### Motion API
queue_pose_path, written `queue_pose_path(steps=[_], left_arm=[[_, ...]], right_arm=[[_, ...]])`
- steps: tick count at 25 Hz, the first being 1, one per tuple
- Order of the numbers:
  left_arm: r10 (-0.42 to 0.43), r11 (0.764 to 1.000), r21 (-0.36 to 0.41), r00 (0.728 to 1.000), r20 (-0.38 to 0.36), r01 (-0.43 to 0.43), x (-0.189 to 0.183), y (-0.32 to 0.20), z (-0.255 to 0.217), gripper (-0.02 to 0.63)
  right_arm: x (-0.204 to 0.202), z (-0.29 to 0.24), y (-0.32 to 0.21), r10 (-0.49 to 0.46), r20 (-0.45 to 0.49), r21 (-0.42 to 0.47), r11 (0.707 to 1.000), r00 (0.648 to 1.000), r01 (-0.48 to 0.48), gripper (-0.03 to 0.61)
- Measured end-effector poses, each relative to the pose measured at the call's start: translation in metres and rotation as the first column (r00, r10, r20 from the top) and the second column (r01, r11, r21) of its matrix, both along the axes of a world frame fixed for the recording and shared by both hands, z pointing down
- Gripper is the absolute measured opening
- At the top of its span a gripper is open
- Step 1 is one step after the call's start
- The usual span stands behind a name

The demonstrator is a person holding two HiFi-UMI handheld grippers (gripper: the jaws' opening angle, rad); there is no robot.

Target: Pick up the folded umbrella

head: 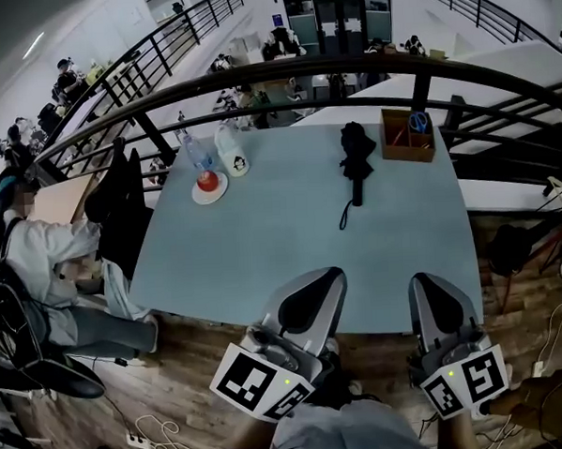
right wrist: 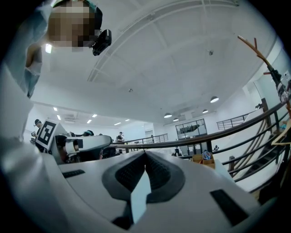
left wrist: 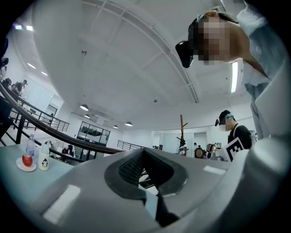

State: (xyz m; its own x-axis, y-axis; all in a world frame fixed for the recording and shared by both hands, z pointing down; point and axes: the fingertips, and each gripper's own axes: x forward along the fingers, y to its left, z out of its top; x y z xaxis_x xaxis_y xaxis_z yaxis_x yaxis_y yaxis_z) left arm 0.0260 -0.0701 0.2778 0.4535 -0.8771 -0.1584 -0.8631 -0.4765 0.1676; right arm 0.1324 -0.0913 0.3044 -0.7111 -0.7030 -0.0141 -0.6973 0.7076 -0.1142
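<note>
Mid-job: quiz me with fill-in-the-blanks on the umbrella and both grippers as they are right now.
The folded umbrella lies on the ____. In the head view, the wooden box stands to the umbrella's ____. The left gripper and the right gripper both have jaws ____, holding nothing.
Missing: table; right; shut.

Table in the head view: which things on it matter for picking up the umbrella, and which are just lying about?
For the job: folded umbrella; left gripper and right gripper, both shut and empty.

Just lying about: wooden box with scissors; water bottle; white bottle; saucer with a red object.
</note>
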Motion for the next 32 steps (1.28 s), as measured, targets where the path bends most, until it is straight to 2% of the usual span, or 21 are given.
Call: queue_pose_path(steps=[16,24,32], left_arm=[[0.083,0.996,-0.024,0.997,-0.001,-0.083,-0.058,-0.12,0.001,0.005],[0.121,0.988,-0.097,0.992,0.019,-0.119,-0.083,-0.164,0.028,0.005],[0.12,0.975,-0.194,0.992,0.036,-0.111,-0.085,-0.211,0.053,0.005]], right_arm=[[-0.055,-0.006,-0.109,0.078,-0.023,-0.007,0.997,0.997,-0.078,-0.001],[-0.08,0.019,-0.137,0.101,-0.045,-0.057,0.993,0.994,-0.104,-0.001],[-0.079,0.031,-0.165,0.098,-0.06,-0.089,0.991,0.993,-0.103,-0.001]])
